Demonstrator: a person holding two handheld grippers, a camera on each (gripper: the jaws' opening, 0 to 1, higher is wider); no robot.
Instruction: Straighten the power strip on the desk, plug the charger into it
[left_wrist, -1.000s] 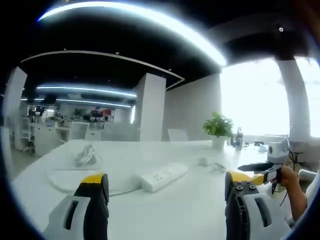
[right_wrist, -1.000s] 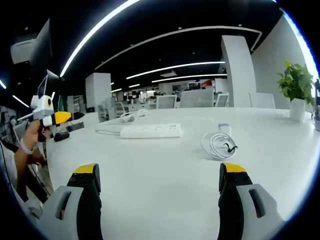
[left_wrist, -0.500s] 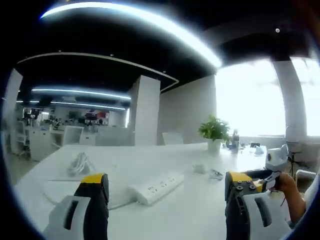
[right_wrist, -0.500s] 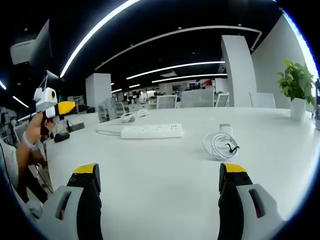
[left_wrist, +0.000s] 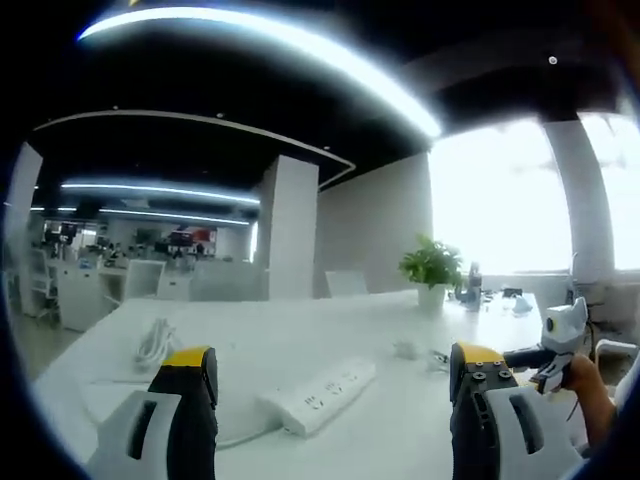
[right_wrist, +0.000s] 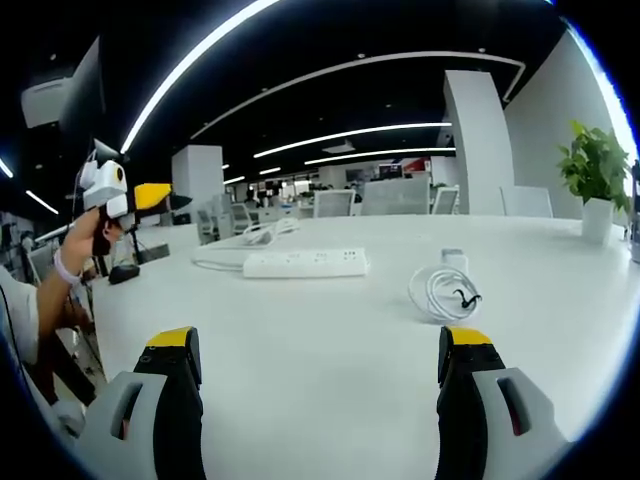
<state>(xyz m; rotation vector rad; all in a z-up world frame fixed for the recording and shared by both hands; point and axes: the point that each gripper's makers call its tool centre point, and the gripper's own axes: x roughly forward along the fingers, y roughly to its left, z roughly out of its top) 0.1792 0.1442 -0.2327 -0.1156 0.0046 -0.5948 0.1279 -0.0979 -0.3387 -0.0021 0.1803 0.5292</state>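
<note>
White desk (right_wrist: 330, 330) runs wide and mostly bare, which leaves room to swing things about. Power strip (right_wrist: 305, 263) lies flat near the middle, its cord trailing off toward the far edge; in the left gripper view it sits skewed (left_wrist: 315, 392) between the jaws, so straightening looks not yet done. Charger (right_wrist: 452, 260) rests just right of the strip with its coiled cable (right_wrist: 440, 292) beside it, well apart from any socket. Left gripper (left_wrist: 325, 375) hovers above the desk, jaws spread wide, grasping nothing, apparently lined up for the strip. Right gripper (right_wrist: 315, 355) likewise spread and empty, low over the near desk. Potted plant (right_wrist: 595, 170) stands off at the far right.
</note>
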